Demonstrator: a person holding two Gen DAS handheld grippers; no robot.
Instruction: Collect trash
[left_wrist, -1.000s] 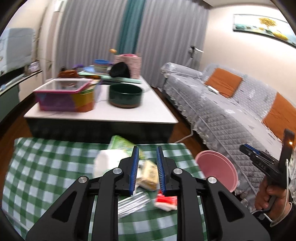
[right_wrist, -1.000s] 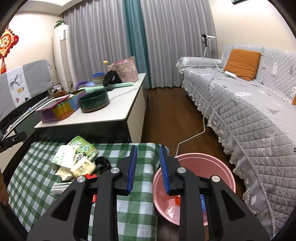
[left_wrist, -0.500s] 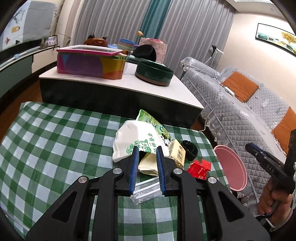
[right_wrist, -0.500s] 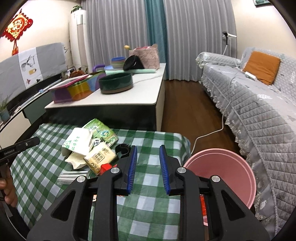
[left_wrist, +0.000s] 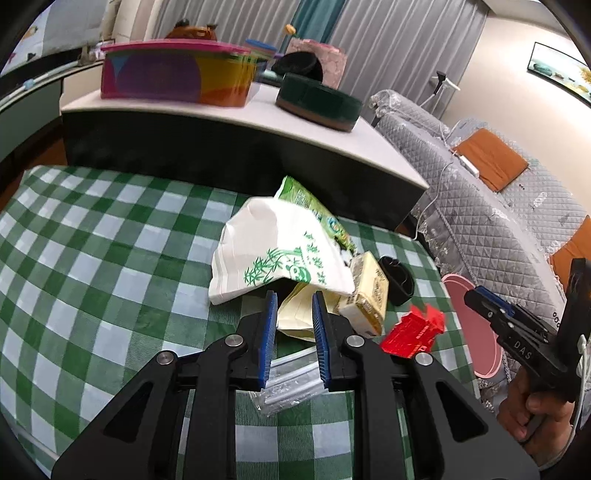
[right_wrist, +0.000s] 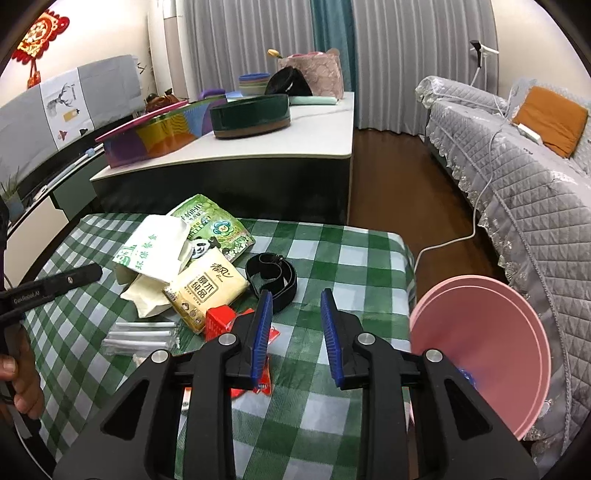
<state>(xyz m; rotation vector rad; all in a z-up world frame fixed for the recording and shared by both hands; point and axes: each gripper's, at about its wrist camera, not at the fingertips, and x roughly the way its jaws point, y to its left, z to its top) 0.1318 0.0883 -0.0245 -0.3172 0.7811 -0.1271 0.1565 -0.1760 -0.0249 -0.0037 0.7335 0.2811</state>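
A pile of trash lies on the green checked table (left_wrist: 92, 258): a white paper bag (left_wrist: 273, 251), a green wrapper (right_wrist: 212, 225), a yellow tissue pack (right_wrist: 207, 291), a cream bag (left_wrist: 295, 314), a red wrapper (left_wrist: 413, 330), a clear straw packet (right_wrist: 142, 338) and a black band (right_wrist: 273, 277). My left gripper (left_wrist: 294, 306) is open and empty, low over the cream bag and straw packet. My right gripper (right_wrist: 296, 306) is open and empty above the table's right part, beside the red wrapper (right_wrist: 221, 321). A pink basin (right_wrist: 480, 354) stands off the table's right edge.
A white-topped counter (right_wrist: 295, 147) behind the table holds a colourful box (left_wrist: 177, 74) and a dark green bowl (right_wrist: 251, 116). A grey quilted sofa (right_wrist: 524, 192) with orange cushions runs along the right. A white cable crosses the wooden floor (right_wrist: 384, 177).
Both grippers have moved down and closer to the table. The left one has come in over the trash pile. The right one has swung left from above the pink basin to over the table.
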